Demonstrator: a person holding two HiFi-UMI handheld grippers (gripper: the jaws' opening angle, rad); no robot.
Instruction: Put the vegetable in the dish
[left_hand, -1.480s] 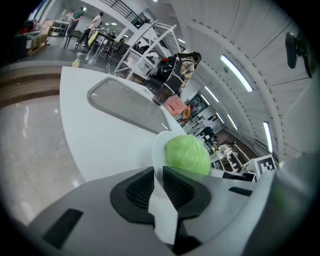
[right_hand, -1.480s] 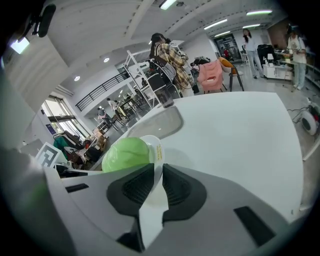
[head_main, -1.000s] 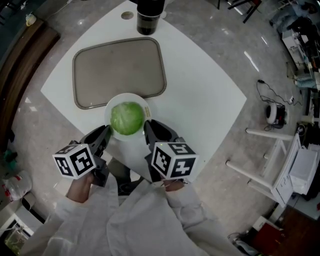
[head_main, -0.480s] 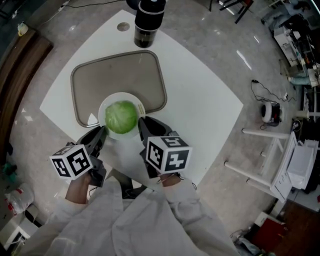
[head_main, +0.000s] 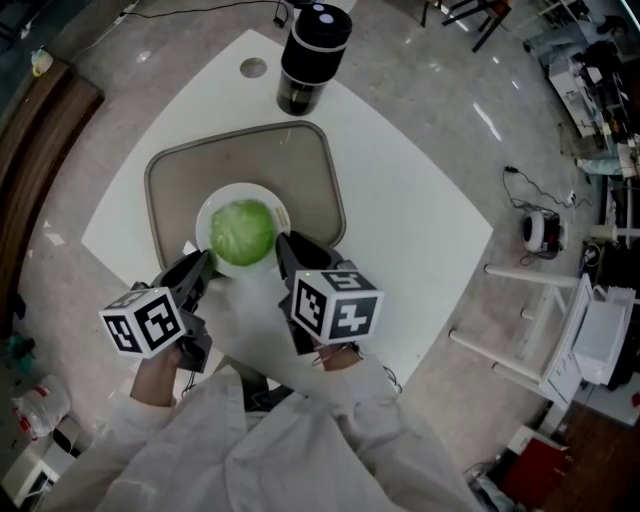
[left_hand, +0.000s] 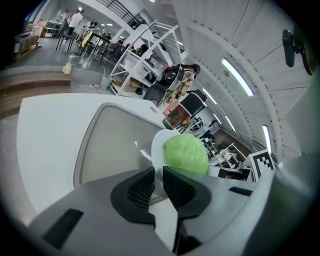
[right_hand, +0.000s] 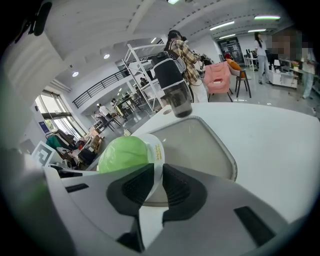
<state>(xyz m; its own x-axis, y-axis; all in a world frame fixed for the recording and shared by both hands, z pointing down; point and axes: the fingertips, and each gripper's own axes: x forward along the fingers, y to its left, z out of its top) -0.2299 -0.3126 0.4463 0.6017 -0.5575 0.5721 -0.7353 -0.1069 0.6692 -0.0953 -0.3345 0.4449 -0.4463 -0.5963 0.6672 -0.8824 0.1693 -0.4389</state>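
The cabbage (head_main: 242, 232) already sits in the middle of a white plate (head_main: 215, 205). That plate is held at both sides. The left gripper (left_hand: 159, 175) has its jaws clamped on the plate's lower left rim, and the right gripper (right_hand: 159, 176) has its jaws clamped on the lower right rim. In the head view the plate lies over the lower left part of the tray (head_main: 300, 170), near the middle of the desk (head_main: 400, 200). Whether its base touches the tray yet cannot be told. The step in hand looks like setting the loaded plate down on the tray, and the round cabbage is the thing to mind. It is loose on a shallow plate, so any tilt could send it rolling toward the low side. Both grippers should hold the same height and the same pitch, so that the rim stays level between them. They should descend together, not one ahead of the other. The plate's lower edge sits close to the tray's raised lip, so it needs to clear that lip and land wholly on the flat floor. Only once the plate rests flat should both pairs of jaws part, at the same time. They should then draw back toward the bottom of the frame without dragging the rim. The black cup (head_main: 312, 50) at the top stands well apart and poses no trouble.
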